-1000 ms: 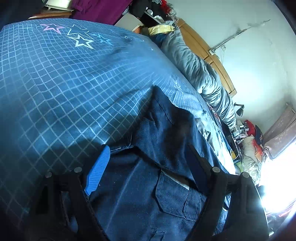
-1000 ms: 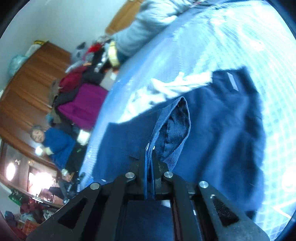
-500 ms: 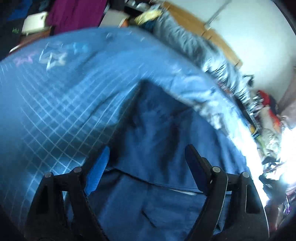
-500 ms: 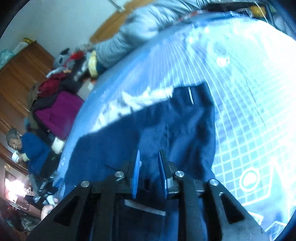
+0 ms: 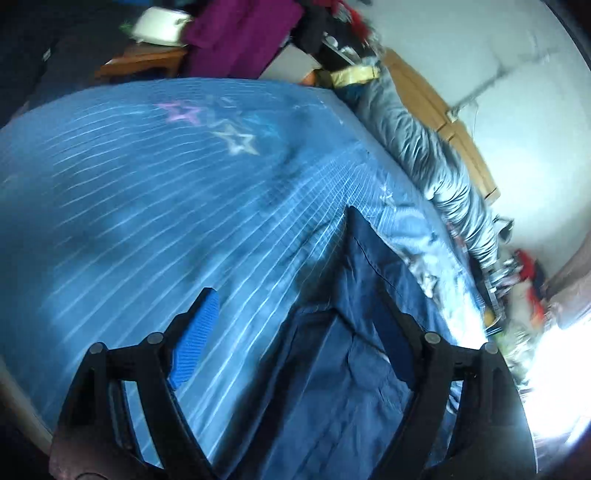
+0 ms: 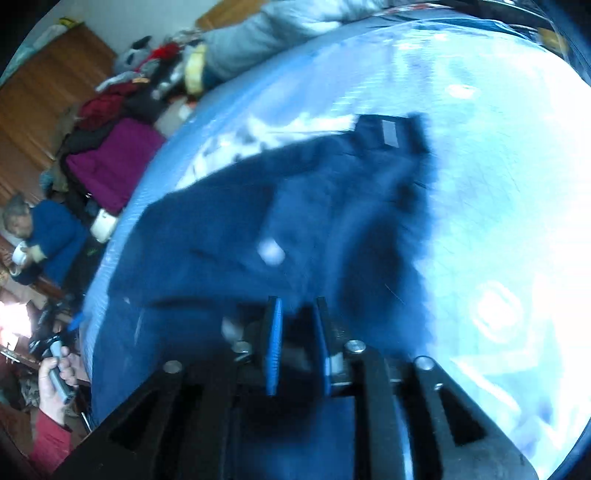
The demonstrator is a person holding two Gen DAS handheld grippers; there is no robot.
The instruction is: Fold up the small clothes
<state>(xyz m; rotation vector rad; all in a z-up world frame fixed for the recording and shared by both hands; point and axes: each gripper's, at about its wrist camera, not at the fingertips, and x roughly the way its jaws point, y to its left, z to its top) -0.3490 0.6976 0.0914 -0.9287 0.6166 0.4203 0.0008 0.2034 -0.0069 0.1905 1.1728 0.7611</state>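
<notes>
A small navy blue garment (image 5: 354, 369) lies on the blue checked bedspread (image 5: 147, 206). In the left wrist view my left gripper (image 5: 299, 317) is wide open and empty above the garment's left edge, one blue pad over the bedspread. In the right wrist view the garment (image 6: 295, 206) lies spread out, a grey label at its far corner. My right gripper (image 6: 297, 325) hangs just above it, its blue pads a small gap apart with nothing between them. The view is blurred.
A grey quilt (image 5: 436, 158) lies rolled along the wooden headboard (image 5: 454, 122). Piled clothes with a purple item (image 5: 236, 33) sit past the bed's far end. A person in blue (image 6: 48, 236) sits beside the bed, and a hand (image 6: 55, 380) holds a device.
My right gripper has let go of the garment's folded edge and opened slightly; the cloth now lies flat. My left gripper has swung left, off the garment toward the bedspread.
</notes>
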